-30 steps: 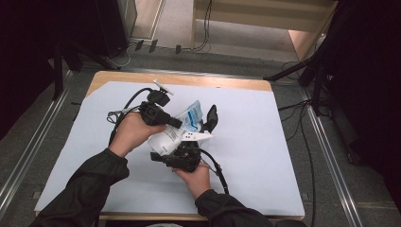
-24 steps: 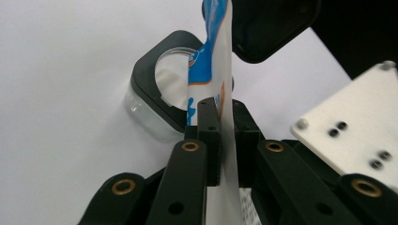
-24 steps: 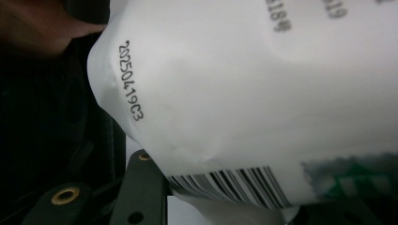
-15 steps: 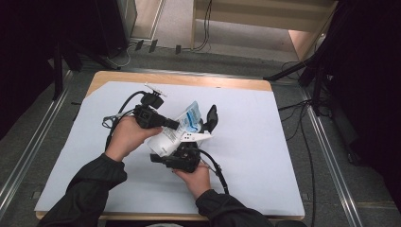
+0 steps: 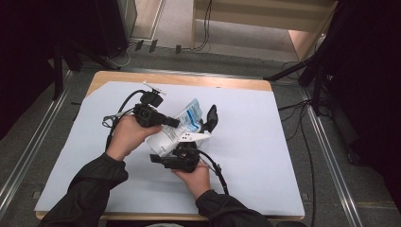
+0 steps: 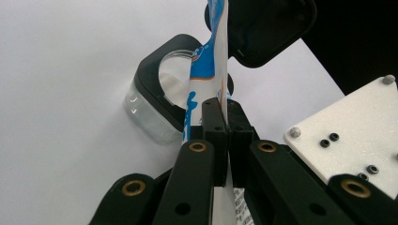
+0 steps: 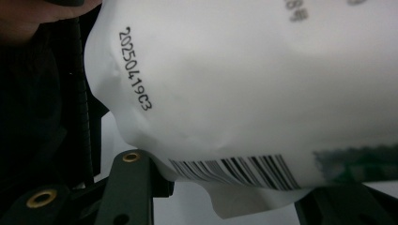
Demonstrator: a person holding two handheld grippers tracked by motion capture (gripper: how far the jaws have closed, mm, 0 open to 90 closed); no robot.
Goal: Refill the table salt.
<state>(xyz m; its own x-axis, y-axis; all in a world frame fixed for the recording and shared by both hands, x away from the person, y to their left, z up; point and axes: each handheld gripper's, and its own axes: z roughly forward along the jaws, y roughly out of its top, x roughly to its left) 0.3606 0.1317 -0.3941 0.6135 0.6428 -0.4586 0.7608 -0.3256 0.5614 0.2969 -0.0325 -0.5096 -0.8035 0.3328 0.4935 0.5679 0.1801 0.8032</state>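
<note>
White crinkly pouch [image 5: 182, 126] — left gripper [image 6: 220, 129] clamped on its flat edge, right gripper [image 5: 185, 150] gripping its body.

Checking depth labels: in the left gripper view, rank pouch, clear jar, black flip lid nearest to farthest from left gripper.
1. Pouch: clamped between the jaws of the left gripper.
2. Clear jar: just beyond, left.
3. Black flip lid: farthest, top.
</note>
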